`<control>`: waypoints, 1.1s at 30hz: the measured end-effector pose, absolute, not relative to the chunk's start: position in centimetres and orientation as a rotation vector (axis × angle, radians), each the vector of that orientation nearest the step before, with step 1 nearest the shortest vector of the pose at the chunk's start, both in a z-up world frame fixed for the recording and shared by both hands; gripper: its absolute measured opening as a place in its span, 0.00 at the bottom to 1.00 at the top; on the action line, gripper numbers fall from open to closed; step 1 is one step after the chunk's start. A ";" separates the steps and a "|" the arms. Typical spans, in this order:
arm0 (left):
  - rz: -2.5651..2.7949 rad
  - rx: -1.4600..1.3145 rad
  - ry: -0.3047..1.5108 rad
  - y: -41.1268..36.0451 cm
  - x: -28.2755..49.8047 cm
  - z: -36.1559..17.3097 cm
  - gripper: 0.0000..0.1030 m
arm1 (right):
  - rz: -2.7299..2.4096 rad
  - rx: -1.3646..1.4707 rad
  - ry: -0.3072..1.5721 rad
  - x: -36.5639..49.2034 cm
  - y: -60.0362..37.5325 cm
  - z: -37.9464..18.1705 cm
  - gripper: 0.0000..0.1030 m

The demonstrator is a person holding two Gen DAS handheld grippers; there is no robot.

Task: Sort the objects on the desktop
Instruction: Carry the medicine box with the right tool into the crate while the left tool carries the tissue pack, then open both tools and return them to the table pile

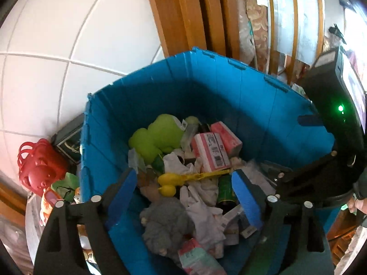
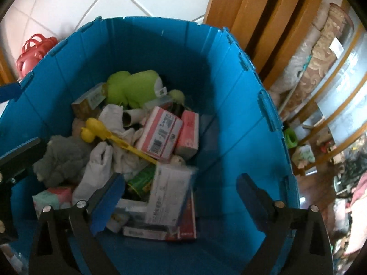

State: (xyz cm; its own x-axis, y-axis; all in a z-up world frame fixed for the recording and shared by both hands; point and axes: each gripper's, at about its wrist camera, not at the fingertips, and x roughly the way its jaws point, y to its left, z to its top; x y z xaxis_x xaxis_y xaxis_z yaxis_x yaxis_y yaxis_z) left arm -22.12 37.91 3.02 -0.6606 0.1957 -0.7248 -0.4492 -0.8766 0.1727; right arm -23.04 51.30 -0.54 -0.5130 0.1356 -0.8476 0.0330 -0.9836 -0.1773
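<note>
Cluttered home (tiled floor point(image 1: 57, 45), toys)

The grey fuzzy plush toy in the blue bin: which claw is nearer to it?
Left. The grey fuzzy plush toy lies right beneath the open left claw, between its fingers in view. The open right claw hovers over the boxes, with the plush off to its left.

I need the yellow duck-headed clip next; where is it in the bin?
The yellow duck-headed clip lies atop the pile in the blue bin, left of the pink striped box and beside the grey plush toy.

White tiled floor point(image 1: 57, 52) meets wooden furniture point(image 2: 259, 23) beside rolled bedding point(image 2: 321, 55).
</note>
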 end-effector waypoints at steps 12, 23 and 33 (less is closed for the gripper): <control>2.828 -0.882 0.281 25.9 -17.0 5.6 0.95 | 2.946 -1.242 -0.229 -18.5 44.8 4.6 1.00; 3.043 -1.007 0.220 8.6 -13.7 0.7 0.95 | 3.187 -1.038 -0.125 -14.2 32.0 6.6 1.00; 3.065 -1.221 0.142 -6.5 -12.1 -6.2 0.95 | 3.279 -1.127 -0.072 -12.4 18.7 2.9 1.00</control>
State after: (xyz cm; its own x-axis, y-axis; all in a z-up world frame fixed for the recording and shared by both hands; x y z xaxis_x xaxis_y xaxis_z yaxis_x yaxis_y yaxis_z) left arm -12.10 -6.48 -6.23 -0.7157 -0.1797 -0.6749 0.1168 -0.9835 0.1381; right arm -12.35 18.73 2.88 -0.7413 -0.2905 -0.6050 0.3167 -0.9462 0.0663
